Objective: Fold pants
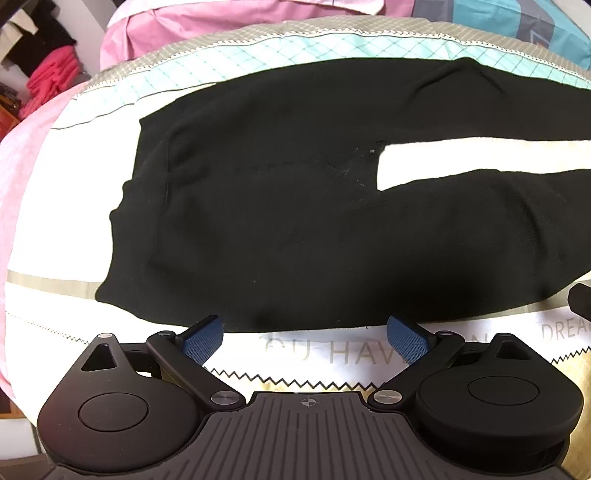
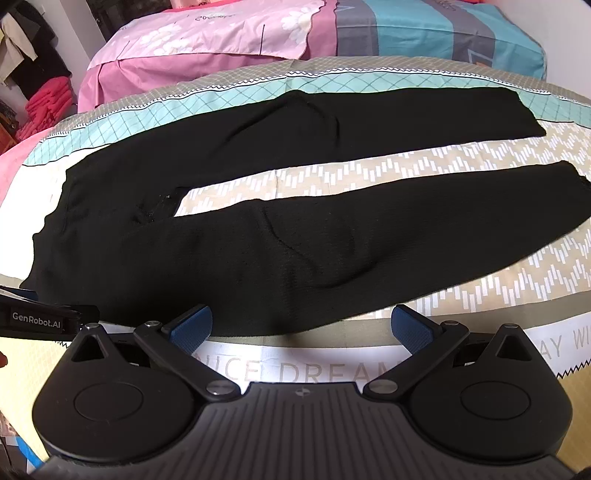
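On the bed, black pants (image 2: 258, 236) lie spread flat across a patterned quilt (image 2: 461, 166), waistband to the left and both legs running off to the right with a strip of quilt showing between them. Nearest the cameras is the lower leg, whose near edge lies just ahead of both grippers. Over the hip end, the left gripper (image 1: 304, 334) hangs low above the quilt, its blue pads (image 1: 203, 338) spread wide apart with nothing between them; the pad tips sit right at the pants' near hem, though contact cannot be told. Further along that same leg, the right gripper (image 2: 301, 325) is likewise spread wide and empty, its tips at the cloth's edge. Printed grey lettering on the quilt shows beneath each gripper. From the right wrist view, the left gripper's body juts in at the left edge, close beside the right one. Behind the quilt lie pink bedding (image 2: 207, 44) and a teal-and-grey cover (image 2: 424, 33), with red clothes (image 1: 55, 81) stacked at far left.
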Motion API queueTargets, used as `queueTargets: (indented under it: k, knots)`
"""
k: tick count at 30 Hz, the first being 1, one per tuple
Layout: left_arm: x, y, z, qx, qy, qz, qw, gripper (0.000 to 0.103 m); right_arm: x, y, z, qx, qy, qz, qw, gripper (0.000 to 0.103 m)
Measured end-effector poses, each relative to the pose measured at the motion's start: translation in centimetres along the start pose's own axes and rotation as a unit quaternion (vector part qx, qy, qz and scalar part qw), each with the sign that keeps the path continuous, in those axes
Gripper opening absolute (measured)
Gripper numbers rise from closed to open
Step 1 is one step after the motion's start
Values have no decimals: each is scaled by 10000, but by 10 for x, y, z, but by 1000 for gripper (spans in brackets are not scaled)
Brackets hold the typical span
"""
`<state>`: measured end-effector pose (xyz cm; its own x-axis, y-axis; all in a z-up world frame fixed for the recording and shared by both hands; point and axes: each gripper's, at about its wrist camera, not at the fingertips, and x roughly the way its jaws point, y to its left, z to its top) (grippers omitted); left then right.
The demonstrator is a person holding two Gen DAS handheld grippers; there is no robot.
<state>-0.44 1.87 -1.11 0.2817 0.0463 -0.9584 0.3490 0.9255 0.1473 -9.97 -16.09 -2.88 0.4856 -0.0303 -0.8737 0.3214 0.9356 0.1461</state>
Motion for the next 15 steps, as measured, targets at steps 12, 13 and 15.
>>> queueTargets:
  k: [12,13,15]
  knots:
    - [3,-1,2,1,51,98,9999,103,-5,-18,9,199,-194,-189,9994,103]
    - [3,-1,2,-3,56,114,9999,103,-5,-20,9,229,-217,-199,9993,103]
    - [3,0,2,-6,50,135,9999,103,-6,-23,10,287,-236,-219,9991,103]
